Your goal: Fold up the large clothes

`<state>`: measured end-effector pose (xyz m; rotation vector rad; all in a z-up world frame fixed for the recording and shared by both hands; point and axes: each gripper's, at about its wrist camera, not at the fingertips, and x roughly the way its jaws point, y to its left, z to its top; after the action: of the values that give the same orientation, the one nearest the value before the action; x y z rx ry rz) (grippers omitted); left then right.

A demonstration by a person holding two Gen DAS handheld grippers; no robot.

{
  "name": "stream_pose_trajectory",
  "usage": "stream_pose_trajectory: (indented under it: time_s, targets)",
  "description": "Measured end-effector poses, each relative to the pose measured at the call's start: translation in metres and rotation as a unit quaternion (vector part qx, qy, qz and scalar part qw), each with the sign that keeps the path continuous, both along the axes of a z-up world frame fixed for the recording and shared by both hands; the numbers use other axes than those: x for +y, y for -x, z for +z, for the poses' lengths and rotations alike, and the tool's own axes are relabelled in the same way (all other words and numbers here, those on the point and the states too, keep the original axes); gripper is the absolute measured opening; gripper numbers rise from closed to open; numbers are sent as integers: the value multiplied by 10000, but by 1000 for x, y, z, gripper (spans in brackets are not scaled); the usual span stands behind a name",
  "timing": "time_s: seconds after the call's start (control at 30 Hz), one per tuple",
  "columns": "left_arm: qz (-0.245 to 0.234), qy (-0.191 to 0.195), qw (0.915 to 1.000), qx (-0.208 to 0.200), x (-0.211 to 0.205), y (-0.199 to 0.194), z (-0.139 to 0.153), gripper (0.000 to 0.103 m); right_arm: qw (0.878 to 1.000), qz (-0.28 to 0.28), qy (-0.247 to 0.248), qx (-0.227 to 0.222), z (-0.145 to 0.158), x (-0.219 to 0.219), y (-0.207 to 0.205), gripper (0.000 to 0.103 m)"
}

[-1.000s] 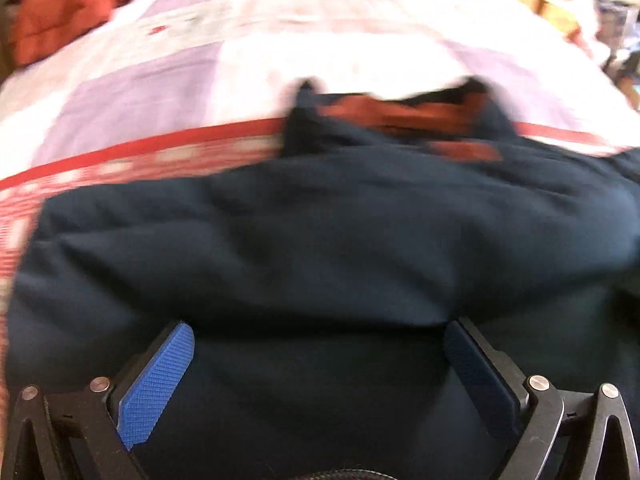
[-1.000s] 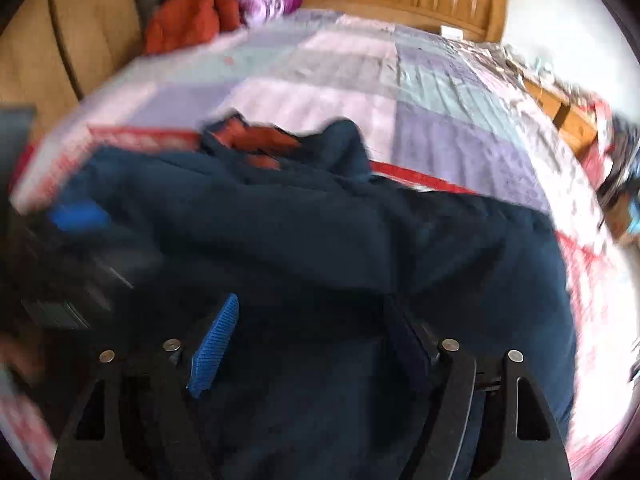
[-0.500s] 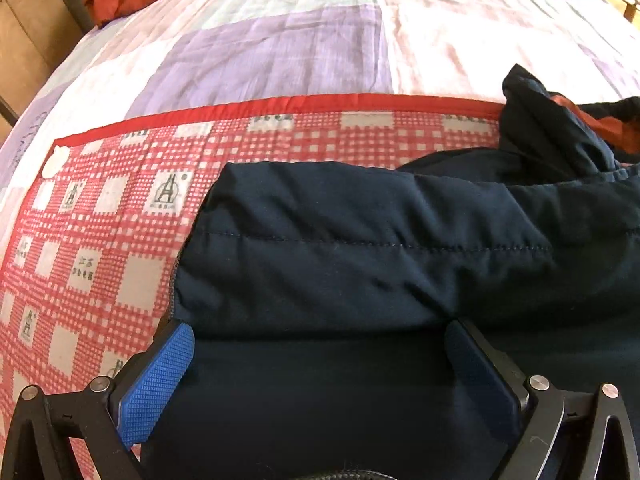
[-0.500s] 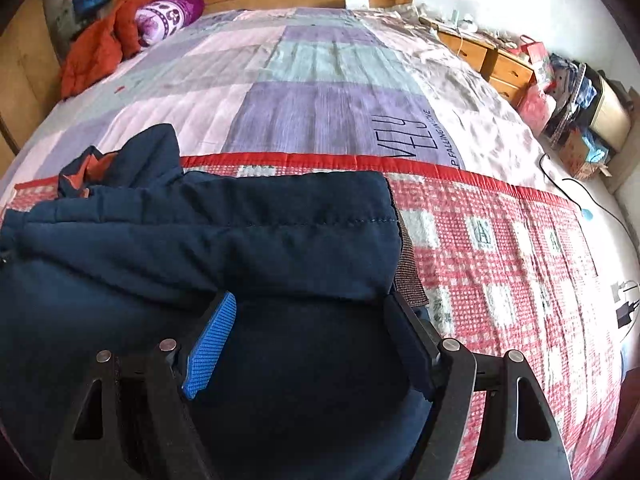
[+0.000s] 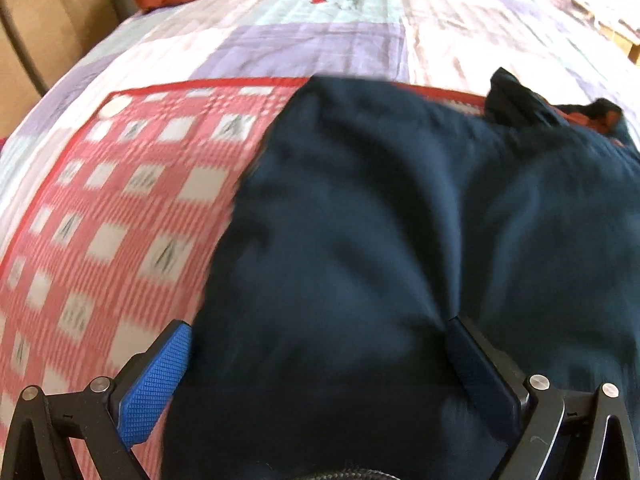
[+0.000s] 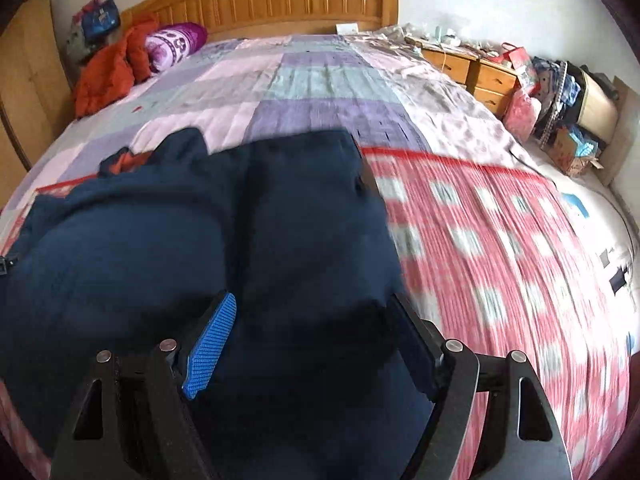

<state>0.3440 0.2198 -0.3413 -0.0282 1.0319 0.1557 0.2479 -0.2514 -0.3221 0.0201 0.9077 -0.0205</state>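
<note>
Navy padded jacket [image 5: 400, 240] lies on the red check blanket [image 5: 100, 220] at near end of bed [image 6: 312, 80], w/ side parts apparently folded in. Left hand-held gripper [image 5: 316, 364] jaws apart over it; right hand-held gripper [image 6: 312, 340] jaws opening, fabric between, pads not pressing. Prob mid-fold; lengthwise fold left.

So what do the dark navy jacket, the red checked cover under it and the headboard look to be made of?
Navy jacket: padded woven fabric with a matte finish, probably synthetic; it puffs up in soft bulges. Red checked cover: thin printed or woven textile lying flat, but motion blur hides the weave. Headboard: orange-toned wood with a slight sheen and vertical grooved slats.
</note>
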Motion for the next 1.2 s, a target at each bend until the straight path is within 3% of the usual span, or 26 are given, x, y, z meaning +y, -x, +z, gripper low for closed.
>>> stream_pose_trajectory:
  time_s: [0.07, 0.2, 0.33, 0.4, 0.53, 0.6, 0.67, 0.73, 0.83, 0.9, 0.97, 1.0, 1.03, 1.2]
  targets:
    - [58, 40, 10000, -65, 9, 32, -1, 103, 10000, -64, -46, -16, -4, -9, 35, 81]
    - [245, -333, 9991, 121, 29, 82, -12, 103, 9976, -497, -337, 337, -16, -45, 91, 81]
    - [144, -493, 9987, 35, 22, 115, -3, 103, 9972, -719, 214, 65, 5, -40, 120, 81]
    - [-251, -267, 9989, -291, -10, 123, 12, 103, 9989, -386, 134, -241, 18, -12, 126, 81]
    - [-1168, 246, 9919, -423, -96, 119, 20, 103, 9922, 1226, 12, -237, 13, 94, 125, 81]
    - [-1564, 170, 9871, -295, -127, 118, 9, 103, 9827, 1826, 276, -173, 2, 131, 130, 80]
    - [-1739, -113, 9843, -288, -133, 121, -4, 103, 9791, 1922, 661, -64, -10, 135, 131, 79]
    - [-1500, -143, 9883, -244, -108, 122, -14, 103, 9840, 1589, 804, 60, -22, 101, 130, 79]
    - [-911, -250, 9954, -126, -54, 125, -25, 103, 9963, 530, 572, 357, -35, 1, 133, 80]
    - [-622, -296, 9976, -24, -16, 130, -31, 103, 9955, -65, 665, 668, -41, -50, 137, 82]
    - [-469, -765, 9959, 65, 1, 132, -30, 103, 9945, -496, 482, 786, -37, -82, 144, 82]
    - [-352, -961, 9946, 155, 10, 134, -31, 103, 9928, -547, 766, 743, -32, -83, 149, 82]
    - [-226, -919, 9953, 199, 21, 137, -32, 103, 9923, -515, 889, 698, -28, -81, 152, 81]
    - [144, -773, 9966, 259, 33, 156, -31, 103, 9975, 13, 686, 187, -6, -34, 168, 81]
